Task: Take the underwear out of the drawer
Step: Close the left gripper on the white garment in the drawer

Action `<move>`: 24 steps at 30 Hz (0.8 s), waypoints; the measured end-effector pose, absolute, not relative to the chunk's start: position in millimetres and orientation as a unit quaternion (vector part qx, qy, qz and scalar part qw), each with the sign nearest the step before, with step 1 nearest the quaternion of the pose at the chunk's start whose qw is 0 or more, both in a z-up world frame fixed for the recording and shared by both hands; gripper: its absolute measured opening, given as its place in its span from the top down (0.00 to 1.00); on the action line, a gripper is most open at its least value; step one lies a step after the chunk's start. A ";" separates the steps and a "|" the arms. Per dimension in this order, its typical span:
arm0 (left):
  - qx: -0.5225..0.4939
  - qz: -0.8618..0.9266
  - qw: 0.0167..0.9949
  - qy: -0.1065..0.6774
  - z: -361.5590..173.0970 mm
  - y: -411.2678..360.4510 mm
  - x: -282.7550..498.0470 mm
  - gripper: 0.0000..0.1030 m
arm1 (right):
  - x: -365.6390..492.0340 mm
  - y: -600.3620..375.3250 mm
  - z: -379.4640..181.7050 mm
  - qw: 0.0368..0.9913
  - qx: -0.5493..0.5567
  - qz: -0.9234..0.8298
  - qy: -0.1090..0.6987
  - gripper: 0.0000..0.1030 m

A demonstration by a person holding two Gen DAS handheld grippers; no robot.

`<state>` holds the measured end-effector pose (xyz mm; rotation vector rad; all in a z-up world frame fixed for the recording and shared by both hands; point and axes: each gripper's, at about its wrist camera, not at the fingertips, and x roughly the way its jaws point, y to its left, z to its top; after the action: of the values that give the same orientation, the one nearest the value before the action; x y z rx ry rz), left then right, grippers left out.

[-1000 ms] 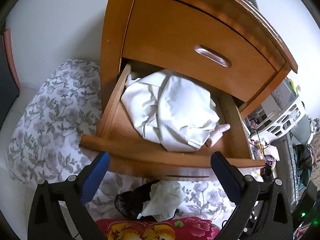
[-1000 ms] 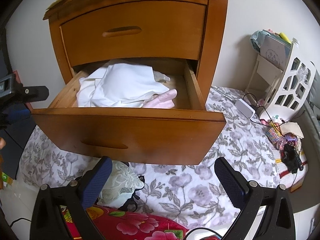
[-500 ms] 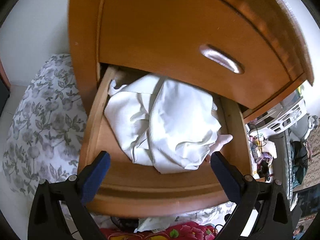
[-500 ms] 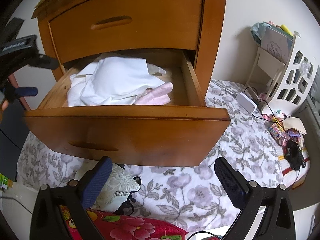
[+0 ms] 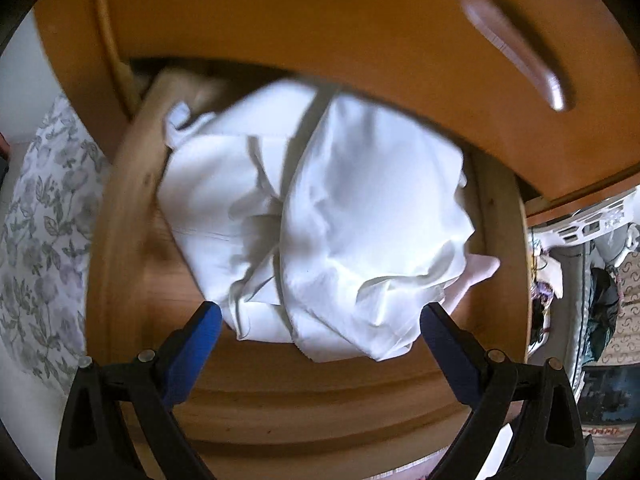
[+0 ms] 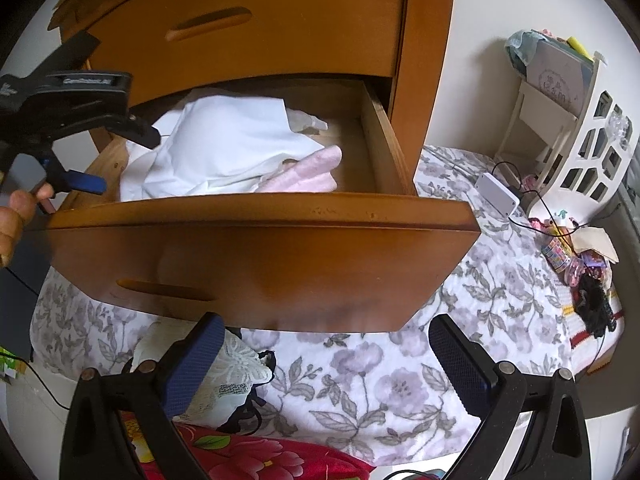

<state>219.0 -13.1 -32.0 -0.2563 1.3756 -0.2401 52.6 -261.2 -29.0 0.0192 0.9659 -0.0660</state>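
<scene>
Nearest the right-wrist camera, the right hand-held gripper (image 6: 322, 354) hangs with its two blue-padded fingers wide apart and nothing between them, below the front panel of the open drawer (image 6: 256, 256). Under it, on the floral bedspread (image 6: 400, 384), lie a lace garment (image 6: 236, 376) and a red flowered cloth (image 6: 248, 456).

The left hand-held gripper (image 5: 320, 334) is over the drawer's front edge, its fingers also spread and empty, straddling the near end of a bundle of white fabric (image 5: 340, 240). In the right-wrist view it enters from the left, with part of a hand (image 6: 16, 216) on its grip.

Inside the drawer, the white bundle fills most of the space and lies over a pink garment (image 6: 308, 172), which shows only at the bundle's right side. Whether either piece is the underwear cannot be told. Two drawers are visible: the open lower one and a closed upper drawer (image 6: 256, 16) overhanging its back.

Farther right, on the bedspread, a white box (image 6: 498, 198) with a black cable lies near a white cut-out rack (image 6: 572, 136), with small clutter beside it.
</scene>
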 end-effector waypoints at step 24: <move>-0.069 -0.108 0.707 0.696 -72.6 -52.0 252.4 0.63 | 59.9 -264.4 -38.0 0.882 0.015 -0.034 0.469 0.00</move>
<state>252.4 -52.0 -72.6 -0.1530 1.5461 -0.2399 59.9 -264.4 -38.0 0.0305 0.9772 -0.0708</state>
